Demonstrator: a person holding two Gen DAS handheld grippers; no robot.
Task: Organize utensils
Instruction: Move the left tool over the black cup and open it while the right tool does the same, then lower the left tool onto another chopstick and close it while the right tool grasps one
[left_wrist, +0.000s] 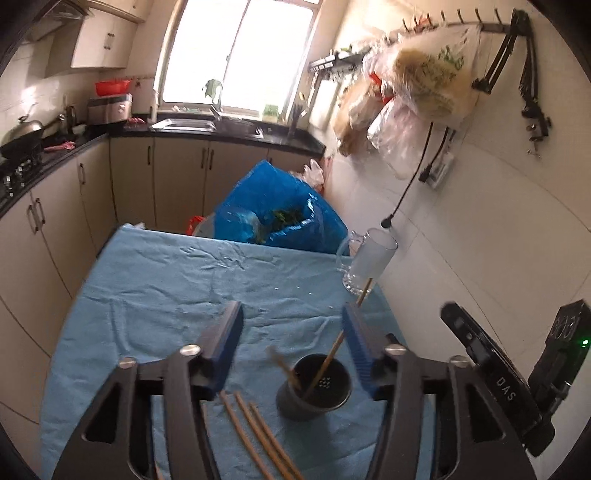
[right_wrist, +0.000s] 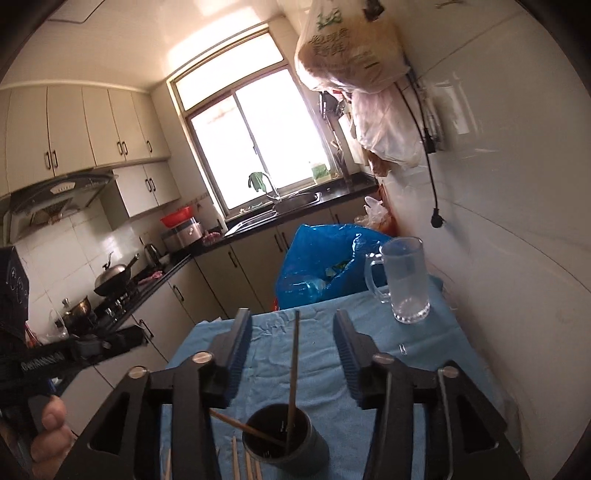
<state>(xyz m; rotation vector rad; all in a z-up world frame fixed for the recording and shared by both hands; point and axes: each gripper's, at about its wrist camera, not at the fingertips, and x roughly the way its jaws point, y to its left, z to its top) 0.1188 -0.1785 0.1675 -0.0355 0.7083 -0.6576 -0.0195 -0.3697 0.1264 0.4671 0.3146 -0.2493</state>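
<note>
Two chopsticks (left_wrist: 325, 363) stand in the one dark holder cup (left_wrist: 314, 387), leaning apart. Three more chopsticks (left_wrist: 255, 435) lie loose on the blue cloth (left_wrist: 166, 288) just beside the cup. One clear glass mug (right_wrist: 406, 280) stands beyond the cup, near the wall. One blue plastic bag (left_wrist: 280, 206) bulges behind the cloth's far edge. Two grippers hang over the cup.

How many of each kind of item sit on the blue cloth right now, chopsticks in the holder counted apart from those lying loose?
Chopsticks in the dark holder: 2
Loose chopsticks on the blue cloth: 3 visible
Holder: 1
Glass mug: 1
Total: 7 items, though the frame edge and grippers may hide more.
</note>
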